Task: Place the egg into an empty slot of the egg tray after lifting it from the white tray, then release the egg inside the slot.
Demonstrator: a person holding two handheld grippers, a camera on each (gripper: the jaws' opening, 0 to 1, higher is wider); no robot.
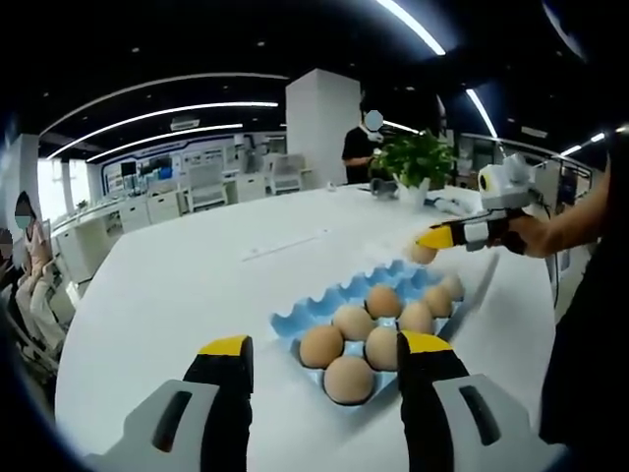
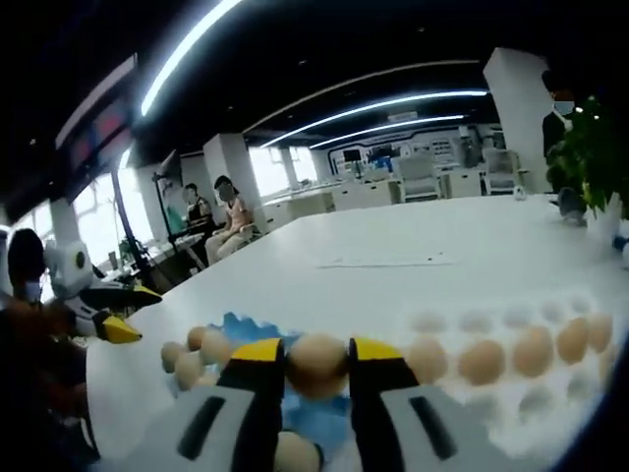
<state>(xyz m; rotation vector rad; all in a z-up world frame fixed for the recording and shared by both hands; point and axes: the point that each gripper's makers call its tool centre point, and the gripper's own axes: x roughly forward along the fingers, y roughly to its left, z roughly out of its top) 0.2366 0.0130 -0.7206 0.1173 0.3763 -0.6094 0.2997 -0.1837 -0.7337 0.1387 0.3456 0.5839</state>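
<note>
White office table (image 1: pixel 197 285): right tool (image 2: pixel 316 366) clamps egg (image 2: pixel 316 364); left tool (image 1: pixel 324 346) jaws apart.

A: What sort of place is shown?
B: An open-plan office. Long ceiling lights (image 1: pixel 167 110), rows of white workstations (image 1: pixel 157 202) and chairs (image 2: pixel 423 177) are seen beyond the desk (image 1: pixel 197 275).
A: Anything else?
B: A plant (image 1: pixel 418 157) and seated people (image 2: pixel 231 221) are seen.

Open office with ceiling light strips (image 1: pixel 167 110), a white pillar (image 1: pixel 320 126), desks (image 1: pixel 147 208) and a potted plant (image 1: pixel 421 162).
</note>
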